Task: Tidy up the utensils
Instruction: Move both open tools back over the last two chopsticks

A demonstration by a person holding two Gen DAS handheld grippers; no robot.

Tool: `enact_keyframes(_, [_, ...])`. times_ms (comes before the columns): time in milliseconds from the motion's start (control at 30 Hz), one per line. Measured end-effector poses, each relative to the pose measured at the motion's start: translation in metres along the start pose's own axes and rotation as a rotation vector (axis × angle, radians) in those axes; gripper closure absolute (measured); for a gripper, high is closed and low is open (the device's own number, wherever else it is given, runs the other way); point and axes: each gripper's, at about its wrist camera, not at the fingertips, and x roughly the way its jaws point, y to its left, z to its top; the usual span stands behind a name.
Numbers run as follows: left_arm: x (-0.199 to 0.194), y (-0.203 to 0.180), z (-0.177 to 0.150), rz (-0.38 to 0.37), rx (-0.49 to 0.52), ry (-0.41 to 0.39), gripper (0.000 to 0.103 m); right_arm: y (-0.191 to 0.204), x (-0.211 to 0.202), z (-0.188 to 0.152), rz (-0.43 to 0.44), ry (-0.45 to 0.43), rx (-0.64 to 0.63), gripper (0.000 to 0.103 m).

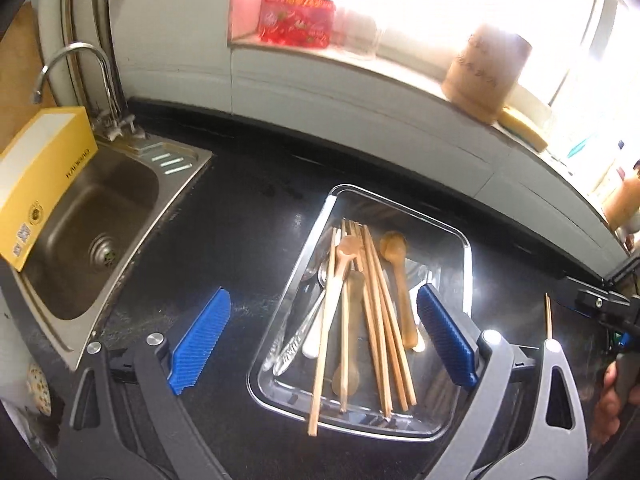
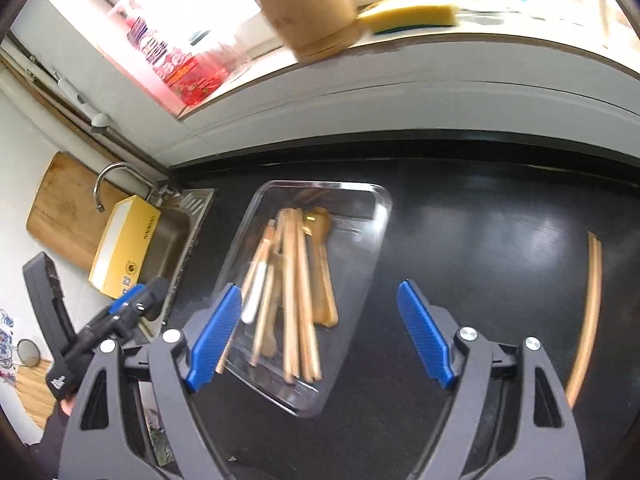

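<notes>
Trays: one clear tray (image 1: pixel 466 248)
Wooden spoons: three (image 1: pixel 394 246)
Metal spoons: hard to count
Loose chopsticks on the counter: two (image 2: pixel 592 280)
Sinks: one (image 1: pixel 100 208)
Yellow boxes: one (image 1: pixel 44 176)

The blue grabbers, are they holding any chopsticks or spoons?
No. The left gripper and right gripper are both open and empty, above the clear tray of utensils.

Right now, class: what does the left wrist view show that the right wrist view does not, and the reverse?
Only the left wrist view: the sink drain and silver metal cutlery in the tray.

Only the right wrist view: the wooden cutting board against the wall, and the full length of the stray chopsticks on the counter.

Both: the clear tray holding chopsticks and wooden spoons, the yellow box, faucet, and both grippers, left gripper and right gripper, open and empty.
</notes>
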Motion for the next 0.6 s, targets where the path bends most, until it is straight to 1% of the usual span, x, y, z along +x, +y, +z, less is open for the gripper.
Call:
enact_keyframes(67, [-0.007, -0.014, -0.007, 0.002, 0.026, -0.004, 0.011, -0.014, -0.015, -0.011, -0.019, -0.016, 0.013, 0.025])
enact_keyframes(167, [-0.014, -0.045, -0.024, -0.024, 0.071, 0.007, 0.011, -0.042, -0.041, -0.032, -0.050, -0.036, 0.048, 0.025])
enact_keyframes(233, [-0.015, -0.074, -0.038, -0.054, 0.111, 0.024, 0.011, -0.062, -0.061, -0.045, -0.072, -0.049, 0.074, 0.025])
enact_keyframes(333, [-0.017, -0.123, -0.058, -0.100, 0.180, 0.042, 0.011, -0.098, -0.098, -0.069, -0.134, -0.068, 0.103, 0.025])
enact_keyframes(400, [-0.018, -0.162, -0.071, -0.138, 0.228, 0.057, 0.011, -0.119, -0.120, -0.081, -0.168, -0.086, 0.123, 0.025])
enact_keyframes(600, [-0.018, -0.261, -0.108, -0.208, 0.377, 0.072, 0.011, -0.180, -0.181, -0.115, -0.257, -0.134, 0.171, 0.025])
